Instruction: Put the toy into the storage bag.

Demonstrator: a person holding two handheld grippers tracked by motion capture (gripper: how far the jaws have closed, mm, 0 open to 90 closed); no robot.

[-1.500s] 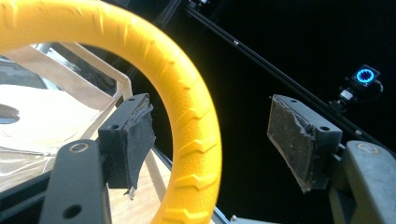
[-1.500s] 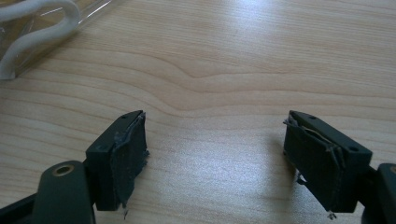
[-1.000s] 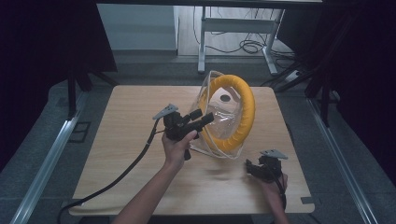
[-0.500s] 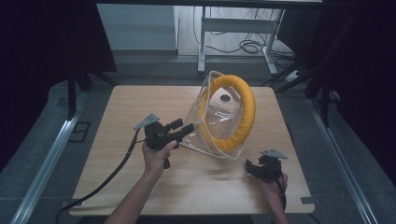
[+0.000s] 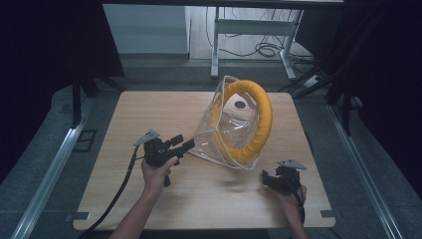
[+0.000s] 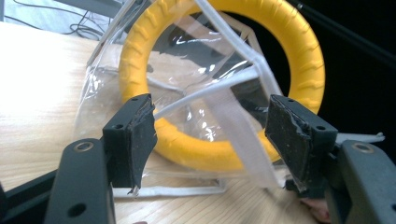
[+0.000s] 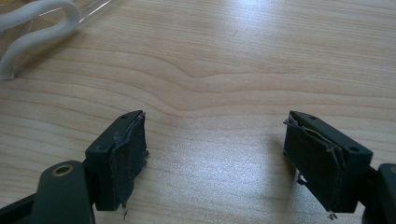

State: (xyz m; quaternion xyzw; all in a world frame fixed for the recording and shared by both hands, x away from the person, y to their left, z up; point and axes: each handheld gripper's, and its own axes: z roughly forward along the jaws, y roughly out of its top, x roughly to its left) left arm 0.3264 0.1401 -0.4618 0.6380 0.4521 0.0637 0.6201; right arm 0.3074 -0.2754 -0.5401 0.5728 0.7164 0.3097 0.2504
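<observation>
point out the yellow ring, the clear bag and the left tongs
yellow ring (image 5: 265, 112), high view, right side of the hoop
clear bag (image 5: 215, 137), high view, transparent front panel
left tongs (image 5: 183, 143), high view, midway between the open tips

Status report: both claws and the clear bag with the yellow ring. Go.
Left claw open, just short of the clear bag. Right claw open over bare table. Yellow ring upright inside bag. Nothing in the way.

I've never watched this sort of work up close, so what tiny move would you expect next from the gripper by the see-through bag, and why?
Probably ease the left gripper forward and close on the clear bag. Its jaws stand open just short of the bag, with a white seam between them, and the yellow ring sits inside. The right gripper rests open, apart.
</observation>
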